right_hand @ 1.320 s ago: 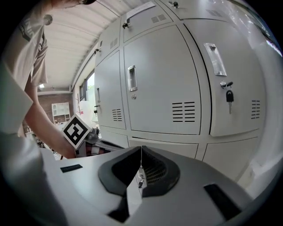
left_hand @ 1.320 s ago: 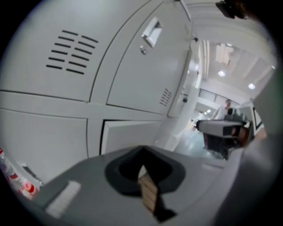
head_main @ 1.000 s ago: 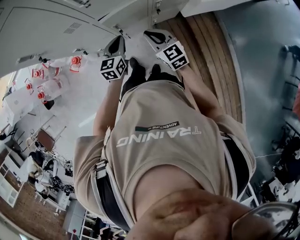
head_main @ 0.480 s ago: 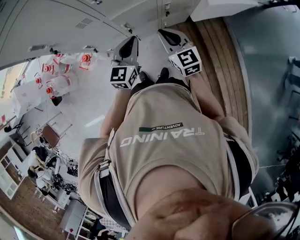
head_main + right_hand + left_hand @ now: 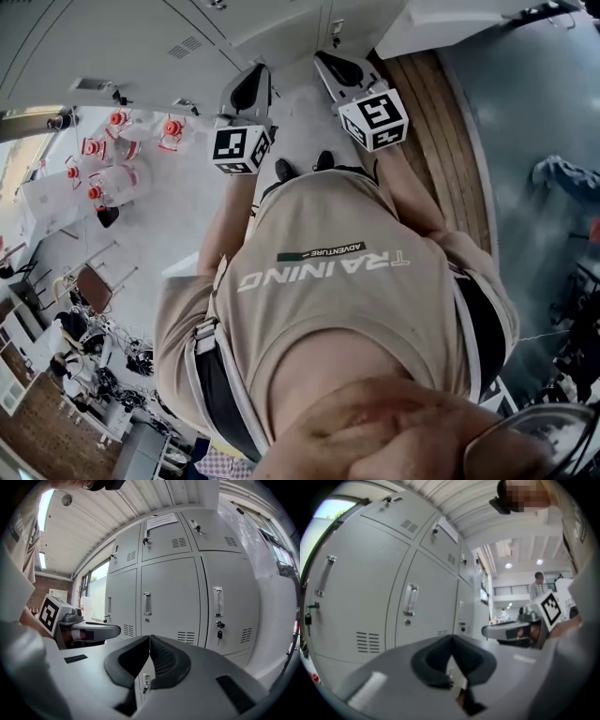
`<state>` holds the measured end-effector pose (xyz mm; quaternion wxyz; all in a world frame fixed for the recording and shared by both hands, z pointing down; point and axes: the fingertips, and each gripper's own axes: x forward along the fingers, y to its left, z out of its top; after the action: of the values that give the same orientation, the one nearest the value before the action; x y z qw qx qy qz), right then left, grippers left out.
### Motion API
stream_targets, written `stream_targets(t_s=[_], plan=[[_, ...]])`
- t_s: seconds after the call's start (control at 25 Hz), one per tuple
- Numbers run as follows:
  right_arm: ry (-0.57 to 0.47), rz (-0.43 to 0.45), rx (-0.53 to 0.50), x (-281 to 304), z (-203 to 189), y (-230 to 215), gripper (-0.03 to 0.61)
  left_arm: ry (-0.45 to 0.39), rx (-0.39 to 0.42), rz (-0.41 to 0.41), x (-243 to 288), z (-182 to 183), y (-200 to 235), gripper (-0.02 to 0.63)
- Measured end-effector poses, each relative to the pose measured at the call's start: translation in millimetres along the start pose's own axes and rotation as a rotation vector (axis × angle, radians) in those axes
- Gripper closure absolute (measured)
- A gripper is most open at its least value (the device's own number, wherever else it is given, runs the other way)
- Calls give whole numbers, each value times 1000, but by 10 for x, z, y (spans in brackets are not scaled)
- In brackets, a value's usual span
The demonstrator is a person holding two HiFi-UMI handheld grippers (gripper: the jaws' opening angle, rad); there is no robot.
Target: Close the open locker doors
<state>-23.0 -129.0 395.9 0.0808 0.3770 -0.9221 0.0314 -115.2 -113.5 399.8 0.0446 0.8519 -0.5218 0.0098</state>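
Head view looks steeply down over the person's shirt (image 5: 328, 281) to the left gripper (image 5: 253, 75) and the right gripper (image 5: 325, 61), held side by side and aimed at the grey lockers (image 5: 141, 37) along the top of the frame. Each gripper's own view shows its fingers closed tip to tip with nothing between them: the left gripper (image 5: 451, 640) faces doors with handles, and the right gripper (image 5: 150, 637) faces a similar bank of lockers (image 5: 171, 597).

Every door visible in the two gripper views looks shut. The only candidate for an open one is a pale panel (image 5: 450, 23) at the top right of the head view, and I cannot tell whether it is a door.

The main risk is wasted effort, pushing on doors that are already closed while the open one sits off to the right. With the fingers closed, any push would land on a narrow tip. That could skid across smooth painted metal, or send the door swinging hard enough to bounce back off its frame. A key (image 5: 219, 633) hanging in a lock could snag a passing gripper. The grippers are also near each other, so a turn to the right could knock them together.
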Motion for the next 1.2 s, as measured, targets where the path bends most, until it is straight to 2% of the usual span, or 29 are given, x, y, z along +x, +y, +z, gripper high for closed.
stream_targets(t_s=[0.32,0.6,1.2], plan=[[-12,-14,-79,68,198,180,565,-34,15,-7,-137,158,140,609],[-21,-12,-79,151,275,298,565,-42,14,-16,-226,224,260,609],[10,-17,-35,145,50,391,566,-9,14,-34,-309,66,298,609]])
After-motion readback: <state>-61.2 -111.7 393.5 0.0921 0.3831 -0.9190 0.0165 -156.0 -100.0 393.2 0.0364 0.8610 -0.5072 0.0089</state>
